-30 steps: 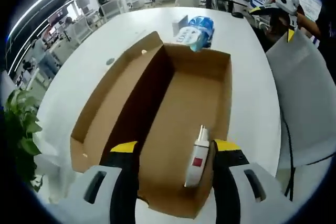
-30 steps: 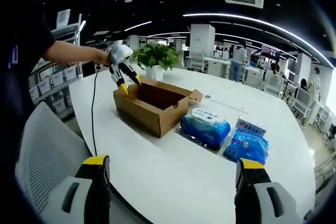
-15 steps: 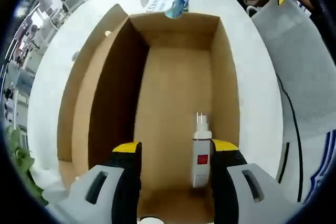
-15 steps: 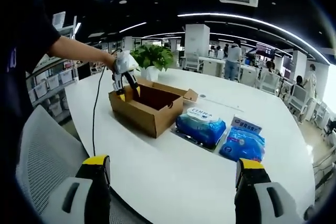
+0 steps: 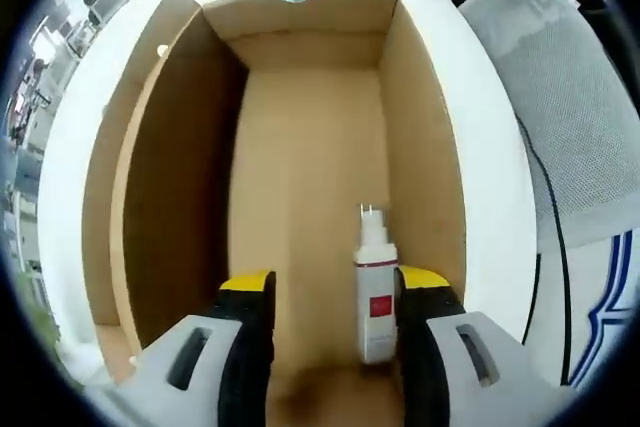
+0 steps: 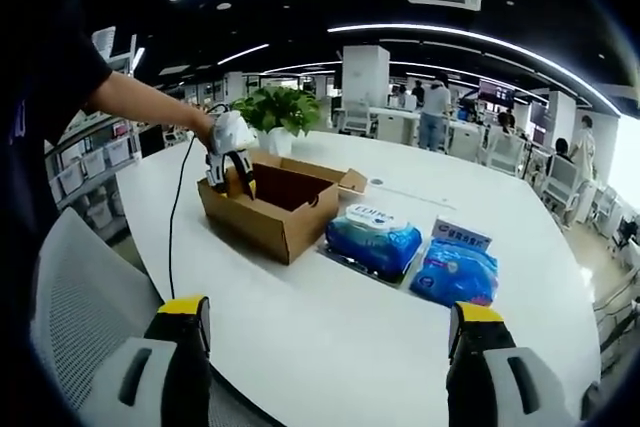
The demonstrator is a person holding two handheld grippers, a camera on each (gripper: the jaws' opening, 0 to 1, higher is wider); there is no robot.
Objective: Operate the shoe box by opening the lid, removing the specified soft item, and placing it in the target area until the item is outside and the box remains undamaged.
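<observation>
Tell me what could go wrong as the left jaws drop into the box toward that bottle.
The white spray bottle lies hard against the cardboard box wall, so the left gripper may scrape or dent that wall. Its open jaws sit off-center, so closing could push the bottle aside. The bottle looks rigid, not the specified soft item.

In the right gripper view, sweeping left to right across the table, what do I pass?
Left gripper dipping into the shoe box → cardboard shoe box → first blue soft pack → second blue soft pack.
</observation>
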